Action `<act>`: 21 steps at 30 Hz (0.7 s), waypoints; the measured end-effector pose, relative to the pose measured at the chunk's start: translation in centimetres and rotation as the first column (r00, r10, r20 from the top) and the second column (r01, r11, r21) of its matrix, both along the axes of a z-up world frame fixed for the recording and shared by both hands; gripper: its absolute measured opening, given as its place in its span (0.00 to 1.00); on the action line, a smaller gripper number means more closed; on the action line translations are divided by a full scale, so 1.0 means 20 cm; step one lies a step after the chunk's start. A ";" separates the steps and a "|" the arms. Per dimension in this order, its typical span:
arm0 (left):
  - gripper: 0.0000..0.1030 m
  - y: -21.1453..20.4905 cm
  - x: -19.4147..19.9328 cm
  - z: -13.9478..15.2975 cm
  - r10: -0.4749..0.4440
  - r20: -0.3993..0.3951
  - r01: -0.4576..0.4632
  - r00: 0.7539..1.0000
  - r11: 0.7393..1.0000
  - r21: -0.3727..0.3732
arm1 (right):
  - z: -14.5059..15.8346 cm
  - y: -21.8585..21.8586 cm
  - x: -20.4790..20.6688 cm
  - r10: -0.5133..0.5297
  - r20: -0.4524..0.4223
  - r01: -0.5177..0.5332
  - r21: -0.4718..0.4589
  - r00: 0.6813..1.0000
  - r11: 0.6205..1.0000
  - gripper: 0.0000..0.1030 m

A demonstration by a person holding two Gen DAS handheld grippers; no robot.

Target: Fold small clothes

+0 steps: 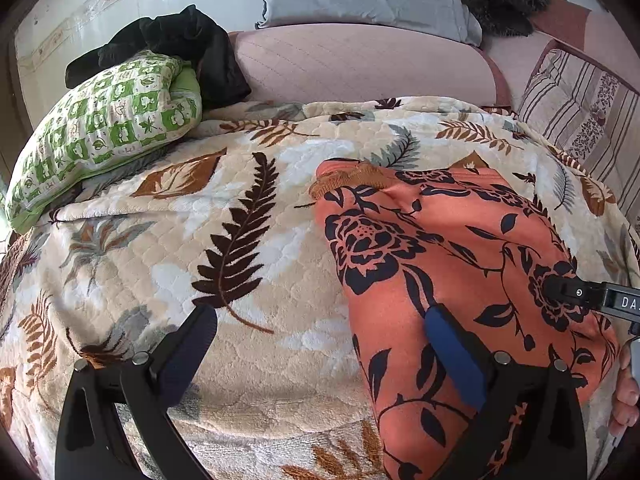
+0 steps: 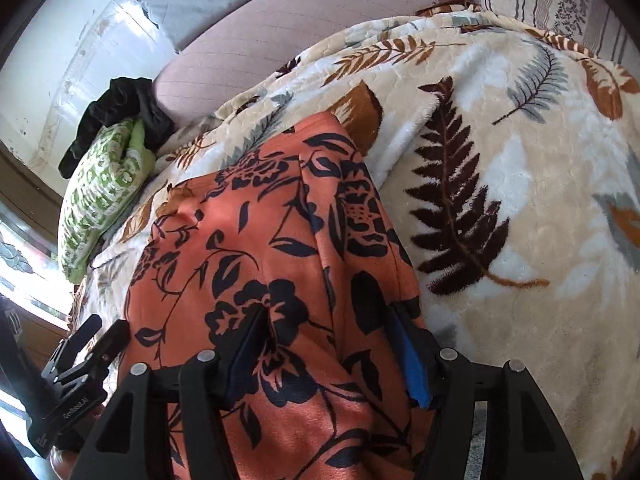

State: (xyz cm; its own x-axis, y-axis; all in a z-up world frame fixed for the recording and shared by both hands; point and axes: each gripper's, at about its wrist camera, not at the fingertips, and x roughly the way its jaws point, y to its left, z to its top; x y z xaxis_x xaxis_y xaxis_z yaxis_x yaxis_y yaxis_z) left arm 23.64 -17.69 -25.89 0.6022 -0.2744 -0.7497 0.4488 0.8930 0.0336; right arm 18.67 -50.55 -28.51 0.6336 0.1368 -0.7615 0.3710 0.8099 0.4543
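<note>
The orange garment (image 1: 460,264) is lying on the leaf-print blanket (image 1: 248,240), already looking like a longish folded strip with its brown-trimmed end pointing away from both tools. It sits ahead and to the right of the left gripper (image 1: 324,344), and straight ahead of and partly under the right gripper (image 2: 326,344).

The left gripper's fingers are spread wide, holding nothing; its right finger hangs over the near left edge of the cloth and its left finger is over bare blanket. The right gripper's fingers are also apart, straddling the near part of the garment. It looks like they're resting on or just above the fabric, but whether they're actually pressing it is hard to tell from here.

Best guess is the person is about to pinch the near end and bring it over toward the far end. To do that cleanly, each tool should probably grab a near corner through all the layers, not just the top one, since this fabric looks slippery and the layers may slide apart. Lift both together, keep the edge level, and lay it down lined up with the far trim.

Beyond the garment, off to the left, there's a green pillow (image 1: 104,132) with something black (image 1: 180,48) piled on it, well clear of the work.
</note>
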 end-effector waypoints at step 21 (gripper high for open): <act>1.00 0.00 0.03 0.00 -0.010 -0.017 0.010 1.000 1.000 -0.018 | 0.07 -0.16 -0.07 -0.092 0.095 0.081 0.111 0.991 0.991 0.64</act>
State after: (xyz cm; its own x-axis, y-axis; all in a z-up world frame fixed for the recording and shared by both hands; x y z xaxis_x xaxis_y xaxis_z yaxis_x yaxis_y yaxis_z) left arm 24.31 -17.66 -25.98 0.5865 -0.2935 -0.7549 0.4578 0.8890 0.0100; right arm 17.25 -53.75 -27.16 0.7183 0.1549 -0.6783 0.3865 0.7219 0.5741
